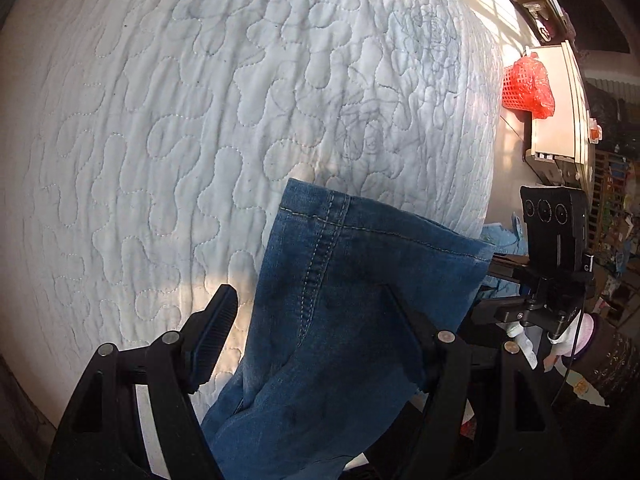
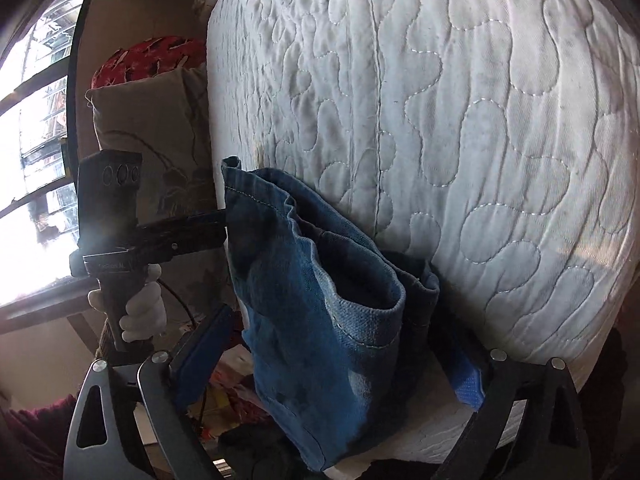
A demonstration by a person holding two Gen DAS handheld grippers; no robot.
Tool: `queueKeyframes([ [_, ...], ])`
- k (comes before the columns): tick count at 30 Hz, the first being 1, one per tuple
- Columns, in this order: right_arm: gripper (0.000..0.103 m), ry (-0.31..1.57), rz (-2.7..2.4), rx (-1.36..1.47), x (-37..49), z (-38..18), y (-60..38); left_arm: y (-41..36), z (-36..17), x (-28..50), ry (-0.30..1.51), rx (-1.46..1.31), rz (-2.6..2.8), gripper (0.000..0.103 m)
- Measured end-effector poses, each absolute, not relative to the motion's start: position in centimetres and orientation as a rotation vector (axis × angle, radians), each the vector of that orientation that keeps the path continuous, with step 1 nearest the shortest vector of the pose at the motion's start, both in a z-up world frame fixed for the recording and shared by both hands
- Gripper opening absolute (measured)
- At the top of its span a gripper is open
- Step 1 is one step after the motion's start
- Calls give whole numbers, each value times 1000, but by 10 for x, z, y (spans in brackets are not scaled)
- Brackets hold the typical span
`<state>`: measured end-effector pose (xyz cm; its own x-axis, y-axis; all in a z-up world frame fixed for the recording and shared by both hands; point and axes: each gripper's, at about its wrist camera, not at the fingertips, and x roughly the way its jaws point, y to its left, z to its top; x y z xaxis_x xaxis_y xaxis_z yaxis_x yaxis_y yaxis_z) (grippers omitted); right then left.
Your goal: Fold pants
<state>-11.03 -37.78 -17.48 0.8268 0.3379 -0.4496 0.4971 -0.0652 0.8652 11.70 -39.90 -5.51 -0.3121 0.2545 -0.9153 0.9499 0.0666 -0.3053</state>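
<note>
Pants (image 1: 340, 292): blue denim, matt, coarse weave, pale topstitching along hems. Bed cover (image 1: 180, 120): white quilted cloth, puckered, matt. Left gripper (image 1: 308, 320): black matt plastic, ribbed pads, bright metal pins. Basket (image 1: 516, 88), upper right: red plastic mesh. Glove (image 2: 144, 312), lower left: white knit.

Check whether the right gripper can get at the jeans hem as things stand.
Probably yes. The right gripper is open, and the jeans hem already hangs between its fingers with nothing in front of it. Closing should catch the denim.
</note>
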Motion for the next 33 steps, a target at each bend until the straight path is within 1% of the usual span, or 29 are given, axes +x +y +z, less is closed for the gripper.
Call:
queueKeyframes([
  [2,102,626,-130,1715,-112,-179,-380,-409,-61,107,1606,1275,-1256,74],
  [4,102,602,-120,1744,-114,-182,-381,-417,-79,103,1596,1332,-1198,74],
  [6,101,593,-123,1769,-117,-182,-379,-423,-95,92,1588,1350,-1162,77],
  [7,98,591,-142,1782,-119,-182,-378,-423,-98,87,1575,1348,-1145,83],
  [9,92,603,-188,1788,-124,-180,-374,-422,-96,73,1493,1364,-1140,84],
  [10,84,617,-214,1786,-125,-178,-372,-419,-93,67,1461,1363,-1149,84],
  [11,69,624,-231,1794,-126,-177,-371,-419,-90,66,1462,1339,-1151,75],
  [12,59,625,-243,1810,-130,-178,-369,-417,-85,65,1499,1295,-1157,66],
  [13,33,620,-248,1838,-128,-180,-369,-417,-81,66,1569,1234,-1175,36],
  [14,19,608,-236,1864,-130,-183,-367,-414,-77,67,1636,1177,-1181,17],
  [15,19,611,-234,1871,-130,-183,-365,-412,-76,67,1670,1139,-1182,15],
  [17,18,607,-224,1860,-125,-178,-363,-406,-72,63,1644,1114,-1182,14],
  [21,17,607,-153,1762,-104,-143,-358,-381,-46,66,1664,969,-1212,13],
  [28,17,729,-42,1521,-60,-80,-333,-333,-2,93,1655,767,-1220,12],
  [33,18,864,107,1352,-21,-38,-283,-279,-1,144,1675,612,-1155,12],
])
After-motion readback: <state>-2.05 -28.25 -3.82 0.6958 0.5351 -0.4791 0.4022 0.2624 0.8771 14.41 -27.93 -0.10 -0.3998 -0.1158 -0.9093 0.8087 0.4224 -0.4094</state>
